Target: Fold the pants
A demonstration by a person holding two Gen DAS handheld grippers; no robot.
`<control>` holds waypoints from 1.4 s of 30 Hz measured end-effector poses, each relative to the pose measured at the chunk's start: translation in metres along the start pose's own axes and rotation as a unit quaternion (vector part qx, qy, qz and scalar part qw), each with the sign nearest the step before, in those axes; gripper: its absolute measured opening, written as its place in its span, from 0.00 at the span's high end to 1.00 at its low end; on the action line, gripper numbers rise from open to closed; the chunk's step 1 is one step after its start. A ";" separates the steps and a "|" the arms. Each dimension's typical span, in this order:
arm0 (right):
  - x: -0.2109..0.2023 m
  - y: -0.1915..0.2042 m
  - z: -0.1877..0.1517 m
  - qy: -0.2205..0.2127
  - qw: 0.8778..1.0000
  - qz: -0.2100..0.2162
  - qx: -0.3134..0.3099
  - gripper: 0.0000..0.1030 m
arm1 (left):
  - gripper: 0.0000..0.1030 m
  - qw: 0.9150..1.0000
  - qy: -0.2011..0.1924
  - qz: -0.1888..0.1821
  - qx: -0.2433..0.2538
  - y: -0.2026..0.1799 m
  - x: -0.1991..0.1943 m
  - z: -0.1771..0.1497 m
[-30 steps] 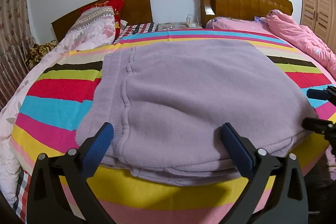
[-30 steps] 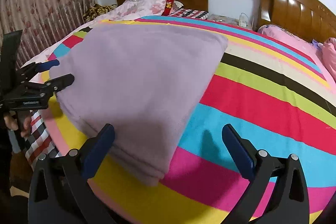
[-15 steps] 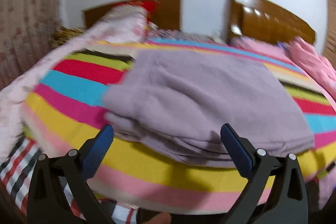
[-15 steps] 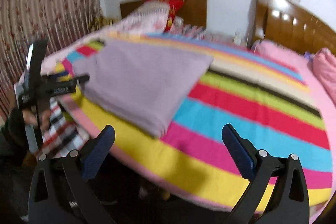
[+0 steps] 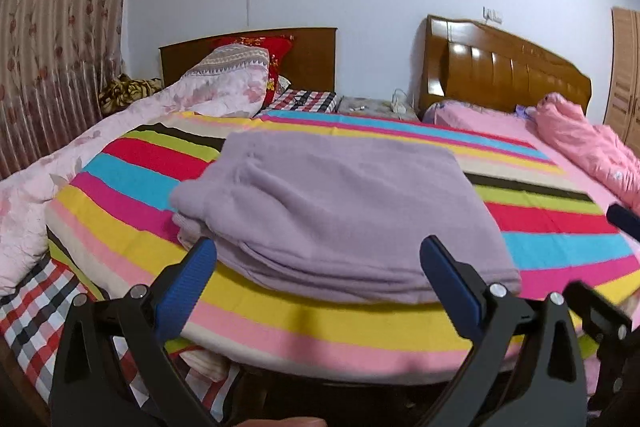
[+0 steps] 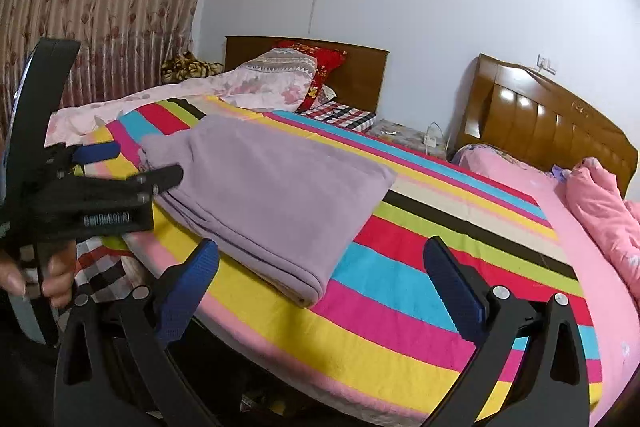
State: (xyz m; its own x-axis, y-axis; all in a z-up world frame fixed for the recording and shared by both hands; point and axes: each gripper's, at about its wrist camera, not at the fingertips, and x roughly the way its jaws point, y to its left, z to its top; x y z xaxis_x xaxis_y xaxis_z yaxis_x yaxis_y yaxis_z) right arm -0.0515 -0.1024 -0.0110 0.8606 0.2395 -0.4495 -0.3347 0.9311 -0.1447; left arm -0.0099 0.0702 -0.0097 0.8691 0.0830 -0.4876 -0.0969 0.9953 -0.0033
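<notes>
The lilac fleece pants (image 5: pixel 340 211) lie folded in a flat stack on the striped bedspread (image 5: pixel 132 167), near the bed's front edge. They also show in the right wrist view (image 6: pixel 268 195). My left gripper (image 5: pixel 318 267) is open and empty, held off the bed in front of the stack; it also shows in the right wrist view (image 6: pixel 132 163) at the left, held by a hand. My right gripper (image 6: pixel 320 271) is open and empty, off the bed's front edge to the right of the stack.
Pink floral quilt and pillows (image 5: pixel 224 87) lie at the far left by a wooden headboard (image 5: pixel 312 55). A second bed with a pink sheet and a pink quilt (image 5: pixel 584 143) is at the right. A checked sheet (image 5: pixel 36 311) hangs at front left. Curtains (image 6: pixel 100 7) are on the left.
Both grippers have pulled back from the folded pants and away from the bed's edge. The pants lie still on the bedspread.
</notes>
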 end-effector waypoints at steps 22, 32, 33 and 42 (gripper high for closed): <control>0.017 -0.019 -0.013 0.031 0.998 0.000 0.054 0.04 | 0.01 0.997 -0.044 0.053 0.034 -0.008 -0.010 -0.001; 0.020 -0.020 -0.016 0.037 0.998 0.002 0.058 0.04 | 0.01 0.997 -0.043 0.051 0.036 -0.009 -0.008 0.000; 0.020 -0.020 -0.016 0.038 0.998 0.003 0.059 0.04 | 0.01 0.997 -0.043 0.051 0.036 -0.009 -0.008 0.000; 0.020 -0.021 -0.017 0.039 0.997 0.003 0.061 0.04 | 0.01 0.997 -0.042 0.051 0.036 -0.008 -0.007 -0.001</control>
State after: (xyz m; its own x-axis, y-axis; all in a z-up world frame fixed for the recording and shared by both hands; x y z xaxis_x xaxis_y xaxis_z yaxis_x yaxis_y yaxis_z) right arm -0.0340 -0.1214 -0.0317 0.8239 0.2278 -0.5189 -0.2872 0.9572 -0.0358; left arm -0.0161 0.0618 -0.0070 0.8942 0.1845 -0.4078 -0.1542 0.9823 0.1063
